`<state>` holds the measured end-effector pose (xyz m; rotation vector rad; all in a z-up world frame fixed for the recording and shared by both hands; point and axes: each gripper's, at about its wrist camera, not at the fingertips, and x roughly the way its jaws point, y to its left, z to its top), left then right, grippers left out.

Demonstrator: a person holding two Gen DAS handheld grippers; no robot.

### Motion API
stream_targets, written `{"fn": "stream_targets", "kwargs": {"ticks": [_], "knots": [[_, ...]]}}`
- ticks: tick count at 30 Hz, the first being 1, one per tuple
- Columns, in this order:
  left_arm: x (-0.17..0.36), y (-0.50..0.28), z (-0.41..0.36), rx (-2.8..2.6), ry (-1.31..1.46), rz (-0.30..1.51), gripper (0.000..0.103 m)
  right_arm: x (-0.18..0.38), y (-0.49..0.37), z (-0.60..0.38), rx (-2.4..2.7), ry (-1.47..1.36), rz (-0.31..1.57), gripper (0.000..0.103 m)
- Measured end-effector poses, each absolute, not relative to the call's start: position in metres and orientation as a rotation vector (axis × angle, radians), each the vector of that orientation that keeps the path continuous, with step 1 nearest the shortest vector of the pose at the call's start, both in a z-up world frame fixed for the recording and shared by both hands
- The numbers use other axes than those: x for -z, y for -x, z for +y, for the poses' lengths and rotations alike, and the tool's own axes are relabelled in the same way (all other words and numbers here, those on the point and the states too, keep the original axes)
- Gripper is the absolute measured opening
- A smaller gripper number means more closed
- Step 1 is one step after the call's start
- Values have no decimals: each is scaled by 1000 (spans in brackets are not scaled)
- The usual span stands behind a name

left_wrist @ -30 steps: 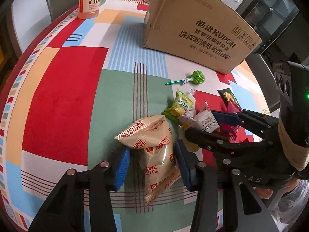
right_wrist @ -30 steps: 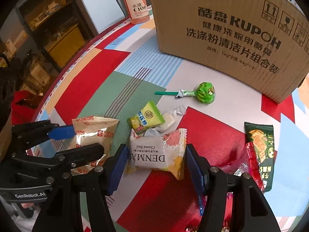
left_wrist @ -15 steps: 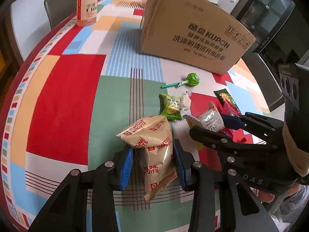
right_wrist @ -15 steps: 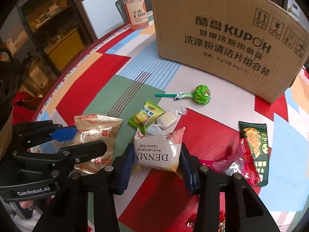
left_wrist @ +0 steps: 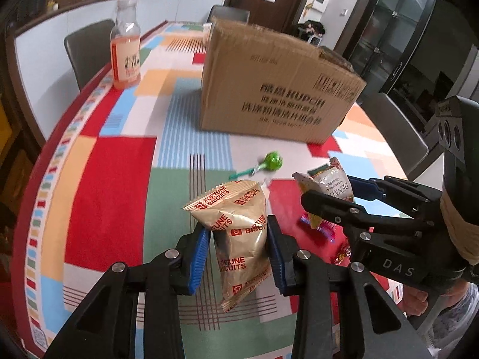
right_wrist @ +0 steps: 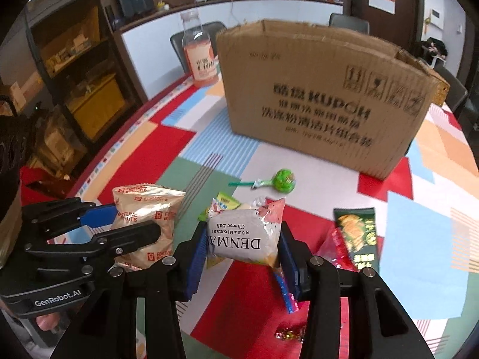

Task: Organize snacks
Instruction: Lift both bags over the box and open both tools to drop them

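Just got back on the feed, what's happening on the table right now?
A person is working two tongs at once. The left tongs are clamped on the biscuit bag, the right tongs on the cheese ball pack, and both packs look lifted off the tablecloth. The lollipop, the green packet and other sweets lie loose in front of the box.

Orange drink bottle (left_wrist: 125,56) on colourful patterned tablecloth (left_wrist: 113,155), grey chairs (left_wrist: 86,51), dark glass cabinet (left_wrist: 386,33)
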<state>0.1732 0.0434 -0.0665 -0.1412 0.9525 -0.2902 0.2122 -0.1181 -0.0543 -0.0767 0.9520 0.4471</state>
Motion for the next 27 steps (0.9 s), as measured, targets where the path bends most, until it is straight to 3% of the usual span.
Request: {"fn": "stream_targets", "kwargs": {"ticks": [27], "knots": [[-47,-224,7,345,51,618,36,-59,-244,-164,-331,-19,629,46]]}}
